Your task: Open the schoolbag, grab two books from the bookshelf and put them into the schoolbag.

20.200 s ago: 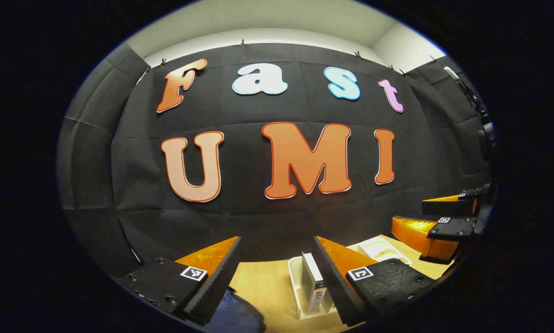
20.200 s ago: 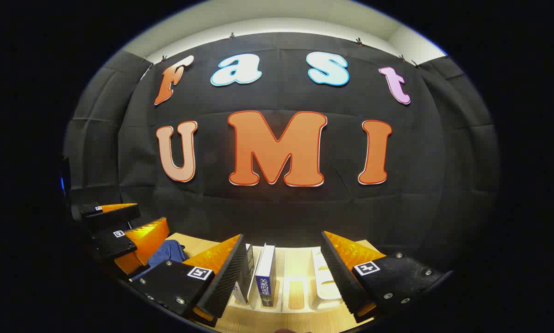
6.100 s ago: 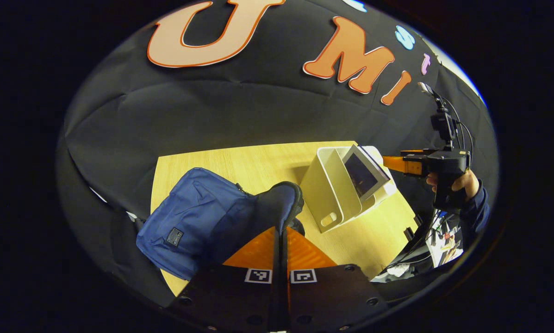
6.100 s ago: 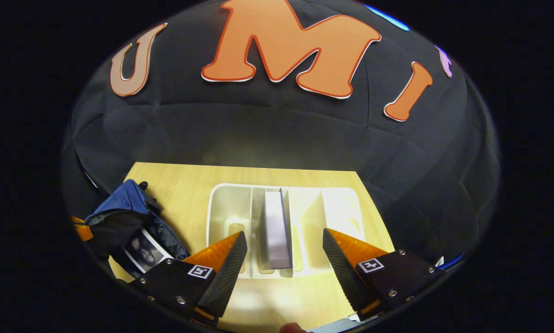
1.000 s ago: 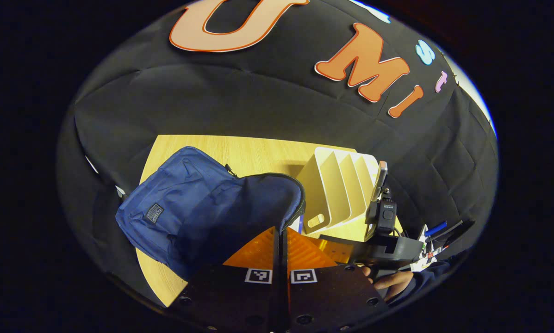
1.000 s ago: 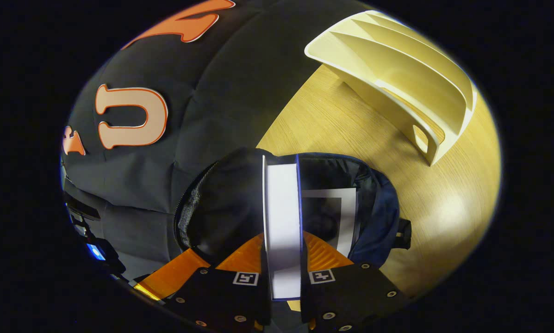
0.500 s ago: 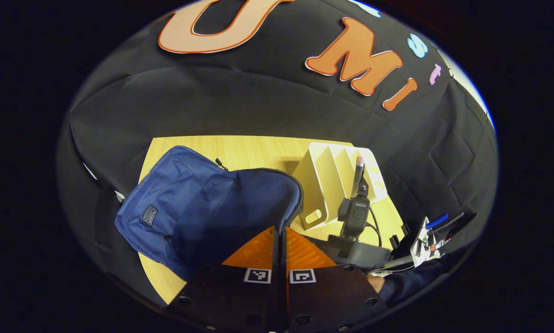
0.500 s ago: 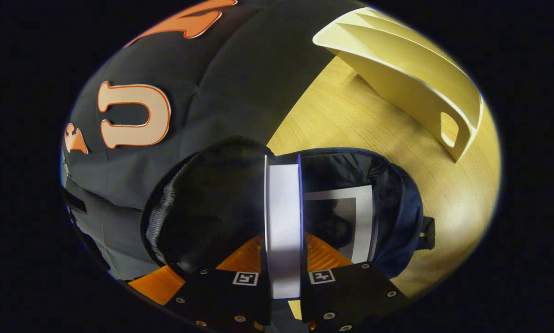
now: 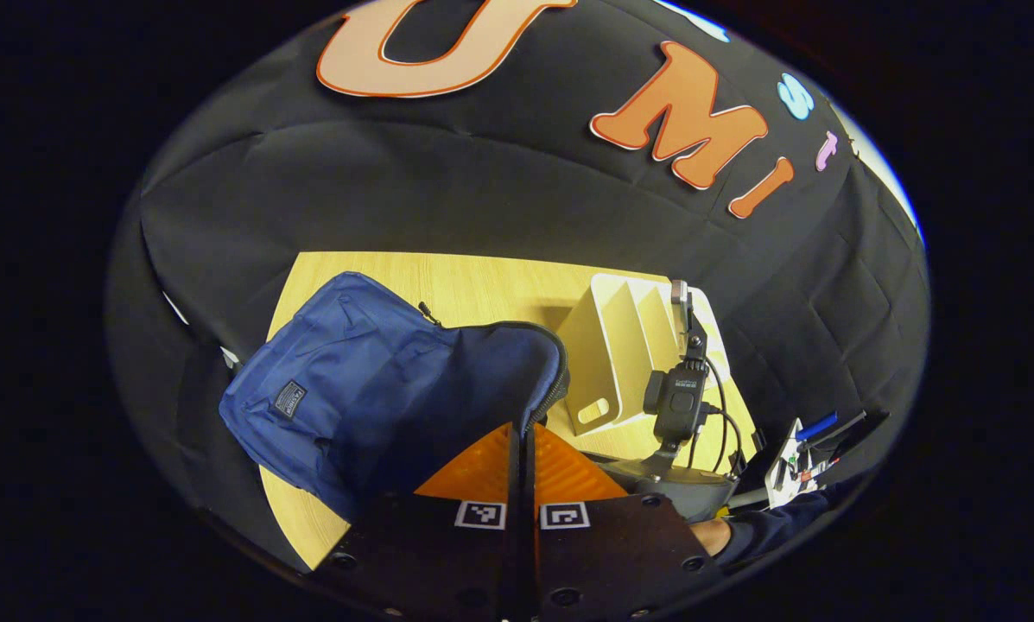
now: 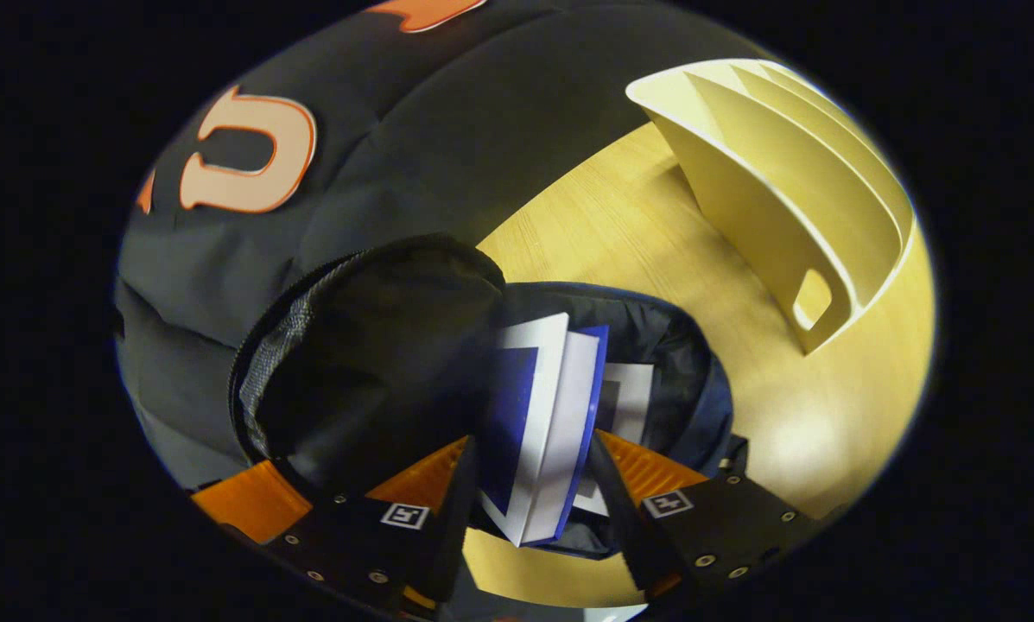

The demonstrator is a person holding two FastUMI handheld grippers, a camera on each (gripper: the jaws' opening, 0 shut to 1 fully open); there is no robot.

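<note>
The blue schoolbag (image 9: 344,389) lies on the wooden table (image 9: 482,281), and its top flap (image 10: 378,354) is lifted. My left gripper (image 9: 521,436) is shut on the flap's zipper edge and holds the bag's mouth wide. In the right gripper view, a blue and white book (image 10: 542,415) leans tilted in the bag's mouth. My right gripper (image 10: 531,441) is open around it, both fingers off its covers. A second book (image 10: 631,393) with a white border lies deeper inside the bag. The right gripper's body (image 9: 672,475) shows beside the bag.
The white bookshelf (image 10: 784,199) with several upright dividers stands on the table to the right of the bag, its slots bare. A camera mount and cables (image 9: 681,397) rise from the right gripper, and a sleeve (image 9: 767,531) is behind it. Black cloth walls close the table's far side.
My right gripper has opened and let go of the blue and white book, which now tips sideways into the bag. The left gripper still holds the flap up.
</note>
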